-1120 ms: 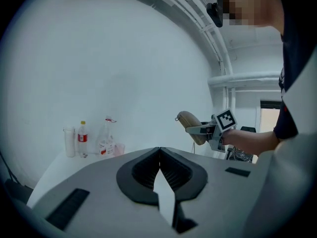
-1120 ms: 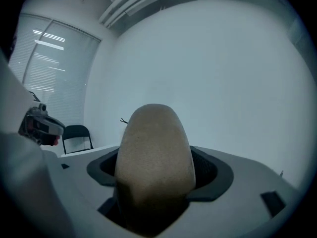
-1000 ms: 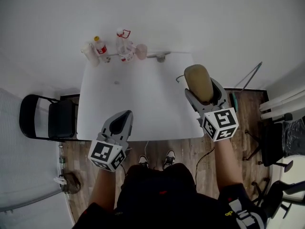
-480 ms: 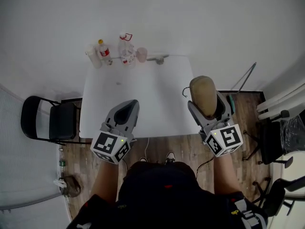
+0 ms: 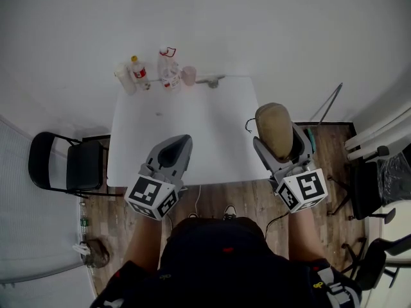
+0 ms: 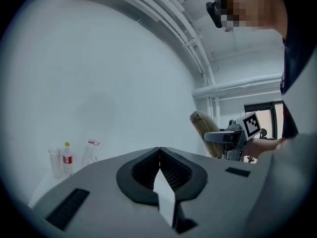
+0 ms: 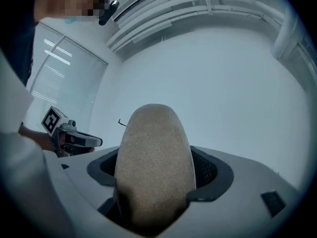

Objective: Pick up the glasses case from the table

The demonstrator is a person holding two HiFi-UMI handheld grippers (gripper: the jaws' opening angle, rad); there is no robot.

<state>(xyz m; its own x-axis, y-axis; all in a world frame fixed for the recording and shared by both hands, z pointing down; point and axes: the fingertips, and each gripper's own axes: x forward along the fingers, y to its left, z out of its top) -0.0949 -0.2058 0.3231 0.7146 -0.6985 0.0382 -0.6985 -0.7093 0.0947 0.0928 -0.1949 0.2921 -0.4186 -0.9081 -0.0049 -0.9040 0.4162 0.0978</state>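
Right gripper view: glasses case (image 7: 153, 133) clamped between tongs (image 7: 158, 168).

Not a word or a number can be read anywhere. At the lower left of the head view, the left gripper (image 5: 182, 140) carries its left marker cube (image 5: 152, 197), which shows black-and-white square patterns and no letters. It's the same at the lower right, where the right gripper (image 5: 277, 140) has its right marker cube (image 5: 303, 192). At the far edge of the counter (image 5: 192, 127), toward the upper left, a yellow-capped bottle (image 5: 137, 70) wears a red label. A clear bottle (image 5: 168, 66) beside it shows red print. Both are too small to read. In the bottom right corner there is white print on the person's dark sleeve (image 5: 329, 292), and it is unreadable. The gripper views show the same markers and red label, no clearer.
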